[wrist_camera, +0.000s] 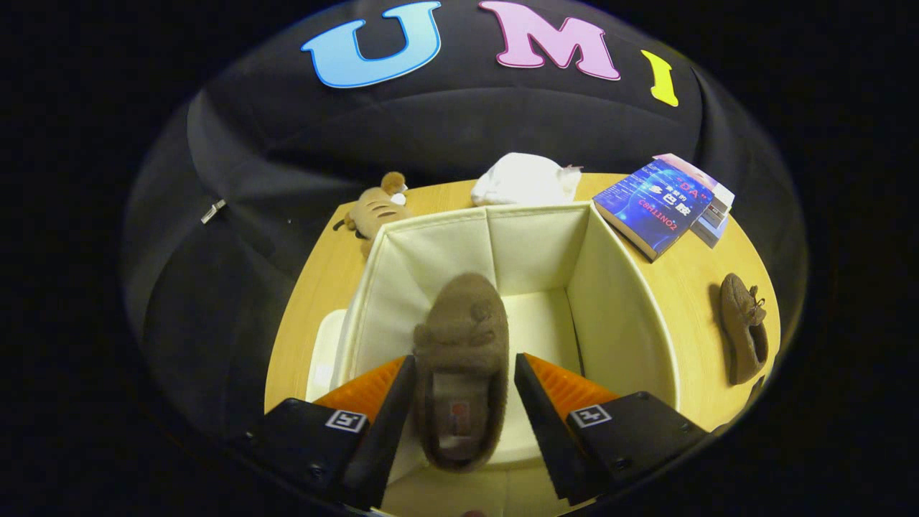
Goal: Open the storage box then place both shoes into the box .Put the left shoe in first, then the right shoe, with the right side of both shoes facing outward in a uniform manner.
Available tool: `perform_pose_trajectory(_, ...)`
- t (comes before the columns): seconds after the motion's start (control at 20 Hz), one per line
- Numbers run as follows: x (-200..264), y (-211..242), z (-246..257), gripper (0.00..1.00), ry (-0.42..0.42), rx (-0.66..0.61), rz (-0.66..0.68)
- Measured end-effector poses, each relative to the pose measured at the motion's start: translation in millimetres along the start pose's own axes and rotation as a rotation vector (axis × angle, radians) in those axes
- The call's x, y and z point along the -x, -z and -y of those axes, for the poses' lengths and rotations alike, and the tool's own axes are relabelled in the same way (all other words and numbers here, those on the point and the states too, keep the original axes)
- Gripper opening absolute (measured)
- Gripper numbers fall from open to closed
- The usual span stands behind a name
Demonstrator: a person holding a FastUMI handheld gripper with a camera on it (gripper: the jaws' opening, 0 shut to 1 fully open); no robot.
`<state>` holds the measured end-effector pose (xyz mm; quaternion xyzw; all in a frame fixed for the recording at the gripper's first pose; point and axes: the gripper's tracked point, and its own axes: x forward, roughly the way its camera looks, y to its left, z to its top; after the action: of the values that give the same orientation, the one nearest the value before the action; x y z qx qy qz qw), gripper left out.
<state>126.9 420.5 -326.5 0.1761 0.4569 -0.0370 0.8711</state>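
1. Between the fingers: gripper (463, 402), jaws spread; brown shoe (462, 359) lies between them, toe pointing away. Left finger appears to touch its side; right finger stands apart. Grasp: cannot tell.
2. Below the shoe: open storage box (617, 309), cream lining, lid off. Judgement: lower the shoe toward 1 wall, leaving room for shoe 2, and check its facing before release.
3. Beyond the box wall, on the table (689, 287): second shoe (744, 336), well apart.
4. Farther: book (657, 205), plush toy (377, 208), white bundle (524, 179).
5. Unclear: shoe's heel contact; box floor beneath it.
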Motion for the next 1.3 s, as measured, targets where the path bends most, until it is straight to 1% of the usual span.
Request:
perform_pose_trajectory(0.05, 1, -4, -1, 0.92, -0.003, 0.001, 0.008)
perform_pose_trajectory(0.25, 8, -10, 2, 0.92, -0.017, 0.014, 0.025)
perform_pose_trajectory(0.35, 17, -18, 2, 0.92, -0.044, 0.025, 0.056)
perform_pose_trajectory(0.55, 53, -47, 9, 0.92, -0.117, 0.048, 0.159)
perform_pose_trajectory(0.75, 92, -77, 36, 0.92, -0.158, 0.092, 0.236)
perform_pose_trajectory(0.9, 119, -96, 76, 0.92, -0.153, 0.152, 0.294)
perform_pose_trajectory(1.05, 139, -108, 131, 0.92, -0.133, 0.222, 0.331)
perform_pose_trajectory(1.15, 147, -105, 175, 0.92, -0.104, 0.257, 0.327)
perform_pose_trajectory(1.3, 154, -95, 250, 0.92, -0.034, 0.253, 0.306)
